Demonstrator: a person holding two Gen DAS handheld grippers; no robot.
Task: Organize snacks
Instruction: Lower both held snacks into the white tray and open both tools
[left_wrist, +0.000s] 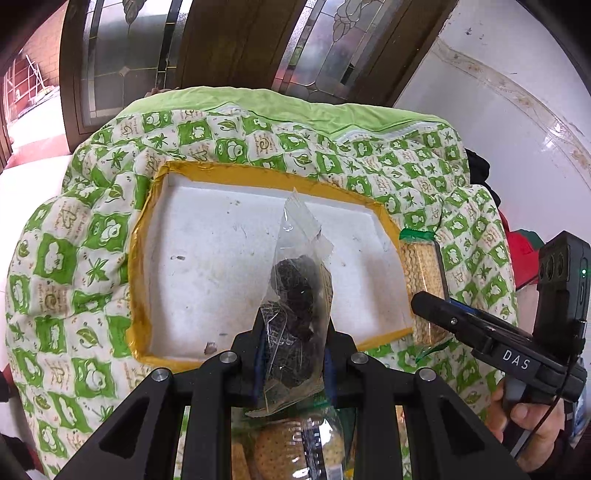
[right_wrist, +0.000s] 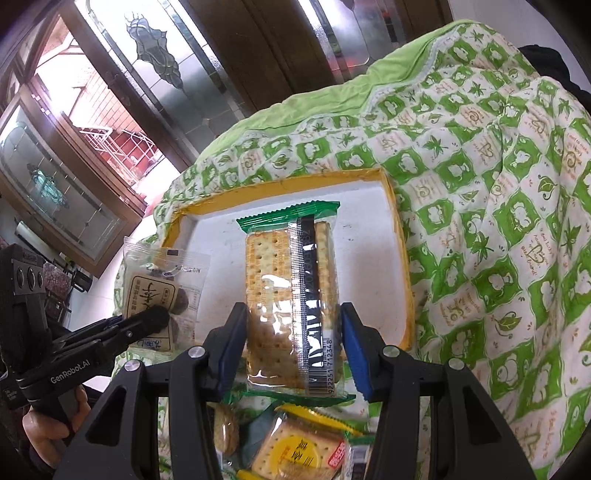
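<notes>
My left gripper (left_wrist: 293, 354) is shut on a clear bag of dark round snacks (left_wrist: 297, 291), held upright over the near edge of the white tray with yellow rim (left_wrist: 207, 258). In the right wrist view that same dark snack bag (right_wrist: 162, 284) hangs at the left, pinched in the left gripper (right_wrist: 155, 315). My right gripper (right_wrist: 293, 343) is shut on a green-edged cracker pack (right_wrist: 291, 295), which sticks out over the tray (right_wrist: 373, 258). From the left wrist view the cracker pack (left_wrist: 421, 273) shows just past the tray's right rim, with the right gripper (left_wrist: 424, 301) on it.
The tray lies on a green and white patterned quilt (left_wrist: 81, 258). Several loose snack packs lie near me under the grippers: a round biscuit (left_wrist: 277, 454) and a yellow-labelled cracker pack (right_wrist: 295, 450). Wooden glass-panelled doors (left_wrist: 229, 40) stand behind. A hand (left_wrist: 532, 428) holds the right gripper's handle.
</notes>
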